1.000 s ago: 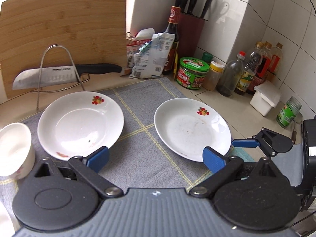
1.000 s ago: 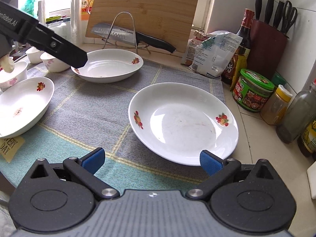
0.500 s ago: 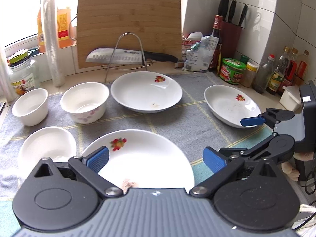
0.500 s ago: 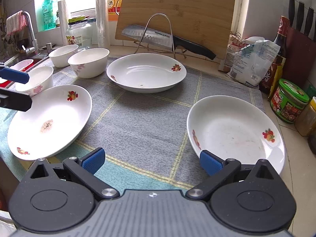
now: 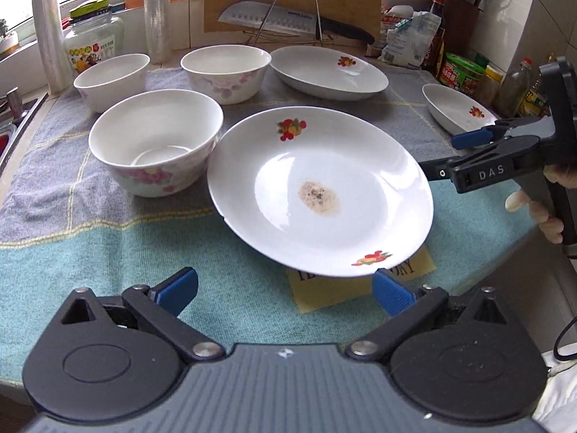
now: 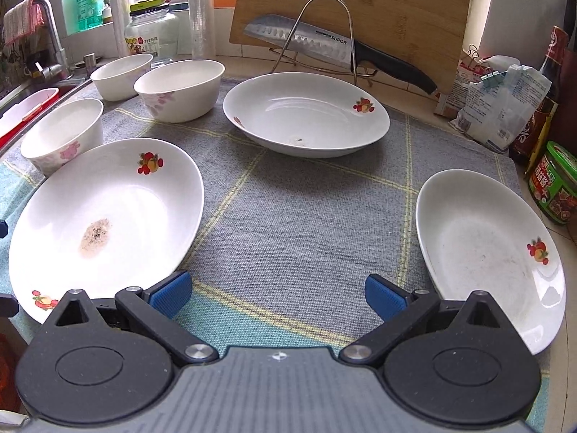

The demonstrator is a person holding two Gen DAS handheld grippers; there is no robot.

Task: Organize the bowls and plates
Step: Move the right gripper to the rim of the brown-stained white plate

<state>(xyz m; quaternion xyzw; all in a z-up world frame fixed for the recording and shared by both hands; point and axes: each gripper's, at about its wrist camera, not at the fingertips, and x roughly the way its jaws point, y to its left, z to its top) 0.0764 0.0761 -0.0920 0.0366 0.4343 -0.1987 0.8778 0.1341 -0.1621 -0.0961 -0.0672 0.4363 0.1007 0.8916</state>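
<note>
Three white plates with fruit prints lie on a grey-teal cloth: a stained near plate point(image 5: 321, 191) point(image 6: 104, 216), a far plate point(image 5: 328, 72) point(image 6: 306, 115), and a right plate point(image 5: 458, 108) point(image 6: 487, 252). Three white bowls stand at the left: a near bowl point(image 5: 155, 140) point(image 6: 61, 137), a middle bowl point(image 5: 225, 72) point(image 6: 180, 88), a far bowl point(image 5: 111, 81) point(image 6: 120, 75). My left gripper point(image 5: 285, 290) is open and empty, just short of the stained plate's near rim. My right gripper point(image 6: 276, 294) point(image 5: 468, 144) is open and empty over the cloth between the stained and right plates.
A wooden cutting board point(image 6: 353, 7) and a knife on a wire rack point(image 6: 324, 45) stand at the back. Jars and bottles point(image 5: 461, 72), a knife block point(image 5: 461, 14) and food bags point(image 6: 501, 108) line the right. A sink point(image 6: 29, 104) lies left.
My left gripper swung left and pulled back, from facing the far and right plates to facing the stained near plate. My right gripper also turned left and back. Both stayed open.
</note>
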